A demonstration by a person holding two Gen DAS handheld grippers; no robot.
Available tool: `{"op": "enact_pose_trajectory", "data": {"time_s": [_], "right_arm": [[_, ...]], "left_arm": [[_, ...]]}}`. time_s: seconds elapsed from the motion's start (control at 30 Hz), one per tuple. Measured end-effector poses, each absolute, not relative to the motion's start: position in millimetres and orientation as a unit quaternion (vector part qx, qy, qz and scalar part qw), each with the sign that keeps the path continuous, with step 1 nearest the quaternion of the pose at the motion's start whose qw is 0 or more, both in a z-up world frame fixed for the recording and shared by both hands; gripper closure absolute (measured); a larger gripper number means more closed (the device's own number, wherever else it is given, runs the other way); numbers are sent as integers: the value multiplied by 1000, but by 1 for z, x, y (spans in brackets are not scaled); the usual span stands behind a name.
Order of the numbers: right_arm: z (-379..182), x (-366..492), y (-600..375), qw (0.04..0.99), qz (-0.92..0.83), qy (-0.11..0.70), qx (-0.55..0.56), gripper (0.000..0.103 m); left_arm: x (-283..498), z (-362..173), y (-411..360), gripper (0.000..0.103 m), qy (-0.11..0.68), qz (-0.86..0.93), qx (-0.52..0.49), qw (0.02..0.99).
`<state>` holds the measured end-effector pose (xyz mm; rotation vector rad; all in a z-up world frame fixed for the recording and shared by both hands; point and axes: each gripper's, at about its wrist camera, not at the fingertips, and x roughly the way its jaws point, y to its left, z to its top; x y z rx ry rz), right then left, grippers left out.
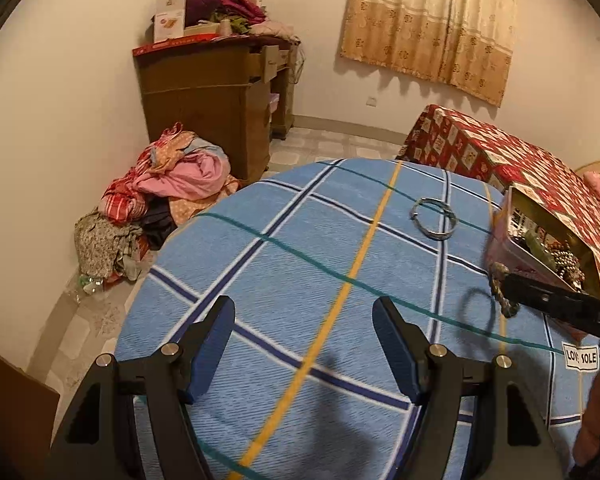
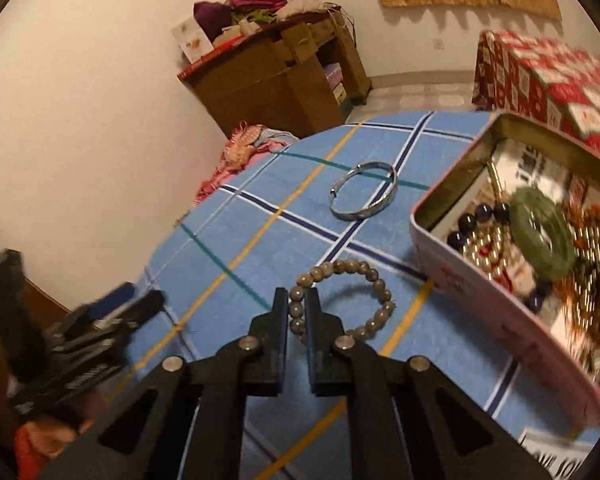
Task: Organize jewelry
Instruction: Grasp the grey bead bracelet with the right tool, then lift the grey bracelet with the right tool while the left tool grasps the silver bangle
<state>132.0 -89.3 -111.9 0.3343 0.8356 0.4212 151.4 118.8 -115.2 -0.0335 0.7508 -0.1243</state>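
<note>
1. One table (image 1: 292, 264) under a blue plaid cloth bore everything.
2. One open tin (image 2: 496, 304) sat at the table's right side, heaped with beads and one green bangle (image 2: 540, 236).
3. Two grippers worked above the cloth: the left gripper (image 1: 304, 340) tilted downward with its jaws spread wide and nothing between them; the right gripper (image 2: 297, 312), also angled down, was pressed together on a bracelet.
4. One silver bangle (image 2: 364, 192) lay flat on the cloth, apart from the tin.
5. One grey beaded bracelet (image 2: 356, 284) hung pinched in the right gripper, just beside the tin.
</note>
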Motion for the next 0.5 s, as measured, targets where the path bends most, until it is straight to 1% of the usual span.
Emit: {"op": "enact_pose_trajectory", "data": {"time_s": [0.13, 0.27, 0.37, 0.43, 0.47, 0.5], "right_arm": [[-103, 112, -95, 872, 214, 393, 198, 93], [-80, 88, -119, 874, 222, 348, 258, 93], [-61, 78, -128, 881, 215, 317, 277, 93], [-51, 72, -133, 891, 204, 297, 275, 93], [-48, 69, -134, 894, 201, 292, 274, 93], [-46, 67, -136, 895, 199, 289, 275, 93]], "left_arm": [[157, -112, 107, 32, 364, -81, -3, 928], [182, -108, 74, 32, 364, -158, -2, 918], [205, -108, 35, 32, 354, -194, 28, 914], [223, -110, 9, 49, 352, -214, 57, 909], [232, -113, -1, 63, 358, -224, 65, 904], [243, -117, -13, 64, 367, -233, 69, 898]]}}
